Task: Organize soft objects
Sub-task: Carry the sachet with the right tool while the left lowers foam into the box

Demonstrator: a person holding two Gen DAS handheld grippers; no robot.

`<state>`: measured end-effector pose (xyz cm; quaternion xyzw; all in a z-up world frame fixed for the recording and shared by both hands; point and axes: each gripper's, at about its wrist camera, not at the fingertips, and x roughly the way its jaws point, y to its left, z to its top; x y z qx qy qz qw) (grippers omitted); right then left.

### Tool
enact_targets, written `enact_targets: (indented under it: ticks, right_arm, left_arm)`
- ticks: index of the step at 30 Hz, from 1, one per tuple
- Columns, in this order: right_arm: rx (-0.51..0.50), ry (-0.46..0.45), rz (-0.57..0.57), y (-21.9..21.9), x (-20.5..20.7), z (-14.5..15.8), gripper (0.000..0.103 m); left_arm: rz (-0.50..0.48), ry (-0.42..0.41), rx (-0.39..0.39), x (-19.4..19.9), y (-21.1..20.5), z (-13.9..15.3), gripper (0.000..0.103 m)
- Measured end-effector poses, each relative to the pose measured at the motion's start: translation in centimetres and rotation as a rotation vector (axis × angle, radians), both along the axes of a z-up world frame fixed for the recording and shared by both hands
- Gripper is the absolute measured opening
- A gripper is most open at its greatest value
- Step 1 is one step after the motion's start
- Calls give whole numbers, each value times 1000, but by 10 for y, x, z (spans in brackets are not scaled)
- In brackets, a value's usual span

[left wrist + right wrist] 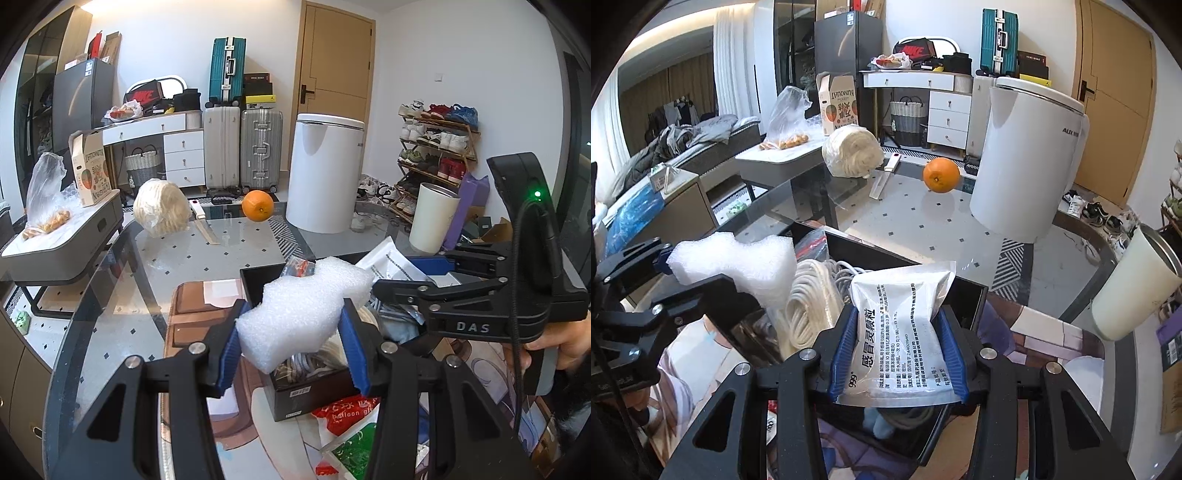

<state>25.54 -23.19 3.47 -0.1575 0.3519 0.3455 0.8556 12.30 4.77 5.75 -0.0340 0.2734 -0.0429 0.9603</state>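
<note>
My left gripper point(291, 332) is shut on a white foam block point(303, 310) and holds it above a black box point(295, 397) on the glass table. The foam also shows in the right wrist view point(738, 262), with the left gripper's fingers point(661, 254) around it. My right gripper point(899, 350) is shut on a silver medicine sachet point(897, 332) with black print and holds it over the same black box point(967, 291). The box holds coiled white cord point(809, 302) and cables. The right gripper shows in the left wrist view point(417, 275) over the box's right side.
On the glass table point(229, 251) lie a roll of cream yarn point(160, 212), an orange point(258, 206), a white knife point(205, 225) and a white tumbler point(434, 218). A red-and-green balloon packet point(351, 424) lies by the box. A white bin point(325, 171) stands behind the table.
</note>
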Motion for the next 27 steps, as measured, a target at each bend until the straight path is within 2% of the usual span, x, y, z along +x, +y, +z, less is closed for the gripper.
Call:
enact_targets:
  ticks: [15, 19, 22, 27]
  right_arm:
    - [-33, -2, 25, 9, 9, -11, 45]
    - [-46, -14, 33, 10, 9, -10, 55]
    - [-17, -30, 28, 3, 5, -5, 63]
    - [6, -65, -6, -16, 0, 7, 64]
  left_arm:
    - [-45, 9, -1, 11, -4, -1, 48]
    - [-54, 8, 4, 10, -6, -1, 48]
    - [-61, 3, 2, 11, -7, 0, 48]
    - [-80, 14, -1, 13, -8, -3, 48]
